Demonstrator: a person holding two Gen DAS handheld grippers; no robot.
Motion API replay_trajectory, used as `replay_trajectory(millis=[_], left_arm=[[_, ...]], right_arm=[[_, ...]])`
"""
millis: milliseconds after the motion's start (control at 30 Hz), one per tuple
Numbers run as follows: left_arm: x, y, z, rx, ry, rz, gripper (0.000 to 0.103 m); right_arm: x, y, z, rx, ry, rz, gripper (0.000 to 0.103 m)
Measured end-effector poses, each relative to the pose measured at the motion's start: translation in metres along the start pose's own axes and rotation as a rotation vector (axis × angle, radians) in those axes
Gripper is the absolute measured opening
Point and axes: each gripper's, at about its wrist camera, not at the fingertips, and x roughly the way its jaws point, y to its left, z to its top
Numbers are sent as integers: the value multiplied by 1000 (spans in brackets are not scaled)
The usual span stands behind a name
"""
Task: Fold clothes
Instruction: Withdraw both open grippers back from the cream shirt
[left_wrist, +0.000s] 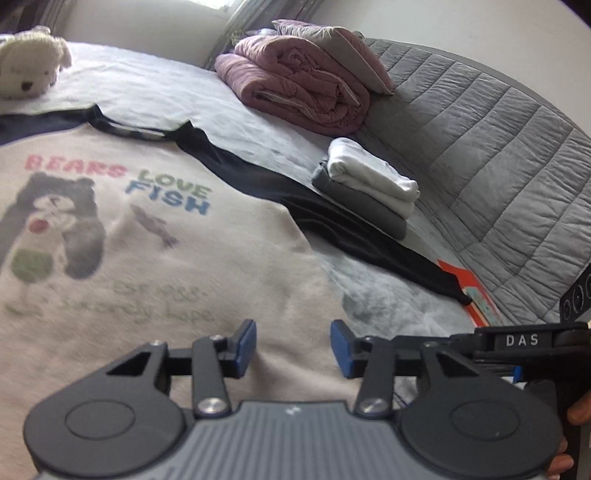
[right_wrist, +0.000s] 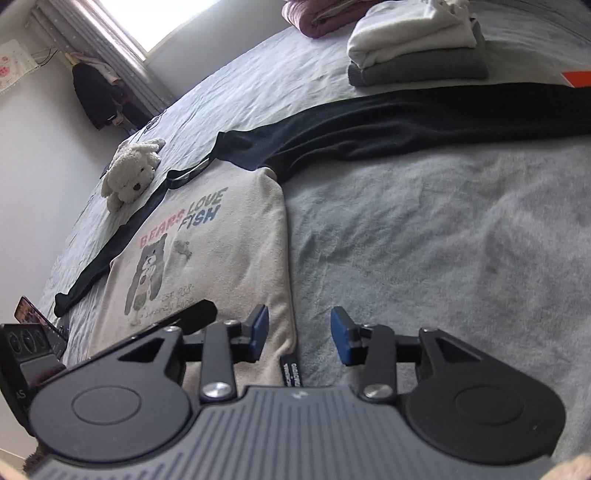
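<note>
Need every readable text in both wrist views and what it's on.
"BEARS LOVE FISH": print on the cream sweatshirt, above the bear picture.
"DAS": label on the other gripper's black body, at the right edge of the left wrist view.
Smaller script under the bear: starts "EST", rest too blurred to read.
Black tag at the sweatshirt hem: white lettering, too small to read.

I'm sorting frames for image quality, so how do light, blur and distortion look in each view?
Left wrist view: soft daylight, no hard shadows; the sweatshirt print is smeared with blur, and the fisheye bends the grey headboard. Right wrist view: the window is blown out to white, the print reads sharper, and the bed edge curves.
</note>
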Motion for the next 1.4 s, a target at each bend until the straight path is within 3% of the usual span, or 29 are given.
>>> replay_trajectory(millis=[167,367,433,500,633,867,1067,1200,1400], left_arm=[[-23,35,15,34,-79,131,57],[-50,92,12,30,-137,261,58],[-61,108,3,23,-139,253,58],[-74,121,-5,8,-145,229,58],[-93,128,-19,3,-155,213,58],[-108,120,-39,81,-148,226,61],[-114,107,-53,200,-119,251,70],[-119,101,-57,241,-89,259,74],[-121,86,-38,286,42,277,80]], right_arm=[[22,28,-7,-132,-91,-14,42],[55,61,-19,-325,-183,10,54],[66,67,-25,-373,-174,11,58],[71,71,-34,-430,-181,3,71],[67,78,-51,-533,-189,-41,74],[50,67,-64,-540,-157,-51,74],[41,72,-59,-576,-39,-77,75],[41,75,-38,-467,33,-85,76],[45,62,-9,-251,31,-65,76]])
